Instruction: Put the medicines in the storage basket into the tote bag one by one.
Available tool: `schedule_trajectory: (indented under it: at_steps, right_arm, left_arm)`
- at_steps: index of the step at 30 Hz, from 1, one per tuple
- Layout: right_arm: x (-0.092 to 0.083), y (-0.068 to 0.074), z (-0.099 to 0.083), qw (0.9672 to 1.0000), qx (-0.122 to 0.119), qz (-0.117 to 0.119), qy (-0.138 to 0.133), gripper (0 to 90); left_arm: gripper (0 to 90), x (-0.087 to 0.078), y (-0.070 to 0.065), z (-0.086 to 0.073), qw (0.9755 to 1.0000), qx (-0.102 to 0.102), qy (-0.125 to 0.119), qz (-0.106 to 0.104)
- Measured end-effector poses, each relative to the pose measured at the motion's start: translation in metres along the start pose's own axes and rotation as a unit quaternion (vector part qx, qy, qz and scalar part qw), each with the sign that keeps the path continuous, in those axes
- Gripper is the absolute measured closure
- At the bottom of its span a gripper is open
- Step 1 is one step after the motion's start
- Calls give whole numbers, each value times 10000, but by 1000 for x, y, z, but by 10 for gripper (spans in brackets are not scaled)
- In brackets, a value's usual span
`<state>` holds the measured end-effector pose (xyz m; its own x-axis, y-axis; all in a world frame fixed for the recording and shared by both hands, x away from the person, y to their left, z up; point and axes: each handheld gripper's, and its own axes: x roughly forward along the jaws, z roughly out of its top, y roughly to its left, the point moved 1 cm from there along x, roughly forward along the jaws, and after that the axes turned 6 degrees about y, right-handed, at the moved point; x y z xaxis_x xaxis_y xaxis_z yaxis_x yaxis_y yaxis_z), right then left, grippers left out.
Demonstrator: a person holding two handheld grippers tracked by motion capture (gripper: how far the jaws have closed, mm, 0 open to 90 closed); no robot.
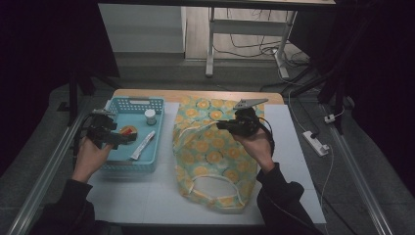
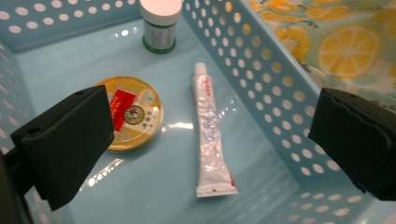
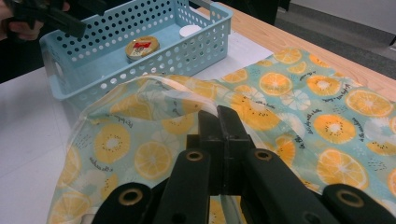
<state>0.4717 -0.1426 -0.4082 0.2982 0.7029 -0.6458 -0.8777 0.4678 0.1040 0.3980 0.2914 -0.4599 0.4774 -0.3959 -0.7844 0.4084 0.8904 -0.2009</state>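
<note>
Over the basket: I am holding my left gripper [image 2: 205, 140] with its jaws spread wide and nothing between them, right above the blue basket [image 1: 128, 165].
Step in hand: I am lining up on the white tube [image 2: 211, 135], which is lying flat directly between and below the jaws; the round gold tin [image 2: 133, 114] is sitting just by the left jaw, and the small white-capped bottle [image 2: 159, 24] is farther ahead.
Right side: I am pinching the rim of the lemon-print bag [image 3: 289, 107] in the right gripper [image 3: 219, 135], jaws closed on the cloth (judging the bag is being held for loading).
Next move: I am judging it calls for lowering straight down and closing across the tube's width.
Views: the left gripper view is giving the tin's red label; the high view is giving both hands and the whole bag [image 1: 210, 152].
</note>
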Motion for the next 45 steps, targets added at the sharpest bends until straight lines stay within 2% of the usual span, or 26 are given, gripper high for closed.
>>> schedule_trajectory:
  at_steps: [8,12,15,19,26,33,38,42,45]
  right_arm:
    - [0,-1,0,10000,-5,4,-8,900]
    - [-1,-1,0,10000,0,5,-22,900]
    - [-1,-1,0,10000,0,10,-23,900]
    - [-1,-1,0,10000,-7,14,-34,900]
    - [-2,-1,0,10000,-7,20,-35,900]
    - [-2,0,0,10000,-21,24,-25,900]
    - [-2,-1,0,10000,-22,17,-29,900]
    - [-2,-1,0,10000,-23,21,-18,900]
    - [-2,-1,0,10000,-26,20,-15,900]
  left_arm:
    - [0,8,14,9,9999,-88,80,81]
    - [0,15,22,14,9996,-134,195,136]
    - [0,21,29,17,9994,-192,283,108]
    - [0,33,36,20,9988,-177,378,254]
    - [0,53,45,25,9984,-193,452,269]
    - [0,69,50,26,9963,-224,748,356]
    - [0,78,50,28,9949,-159,897,440]
    - [0,87,49,28,9920,-150,1122,559]
    - [0,93,48,28,9887,-111,1346,643]
